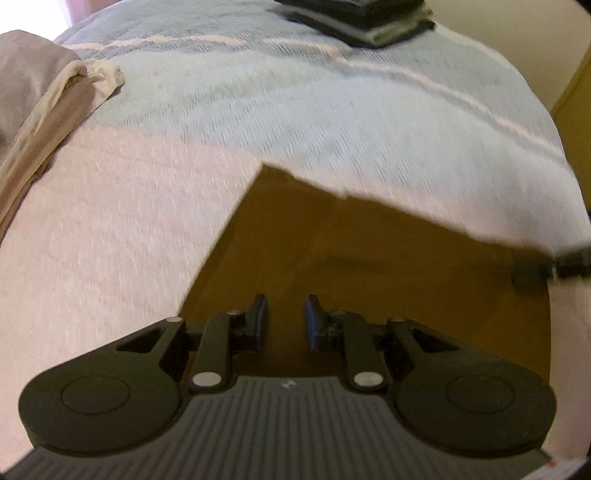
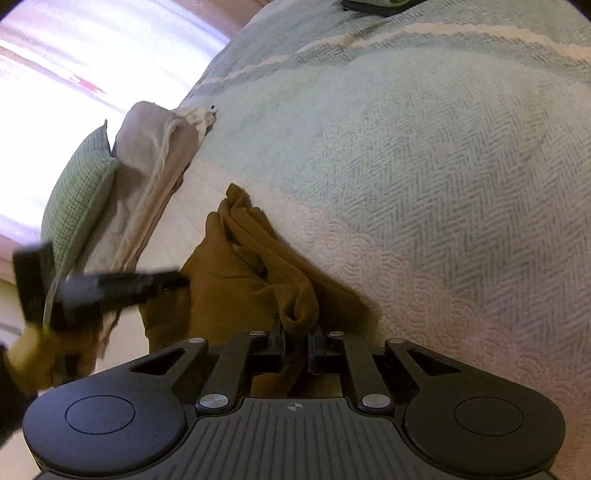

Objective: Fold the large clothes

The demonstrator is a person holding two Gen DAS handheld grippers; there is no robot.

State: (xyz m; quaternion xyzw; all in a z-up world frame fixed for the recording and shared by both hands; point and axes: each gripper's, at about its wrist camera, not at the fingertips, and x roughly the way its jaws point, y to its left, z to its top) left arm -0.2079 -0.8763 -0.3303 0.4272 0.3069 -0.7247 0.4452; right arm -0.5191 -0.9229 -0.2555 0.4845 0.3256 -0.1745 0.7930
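A brown garment lies on the bed; in the left wrist view it spreads flat with a pointed corner toward the blue bedspread. My left gripper hovers over it, open, with only cloth showing below the gap. In the right wrist view the brown garment is bunched into ridged folds. My right gripper is shut on a rolled fold of it. The left gripper appears blurred at the garment's left edge. The right gripper shows blurred at the garment's far right edge.
The bed carries a pale blue herringbone bedspread with a pink quilted strip. A stack of dark folded clothes sits at the far end. A beige cloth and a green pillow lie at the left.
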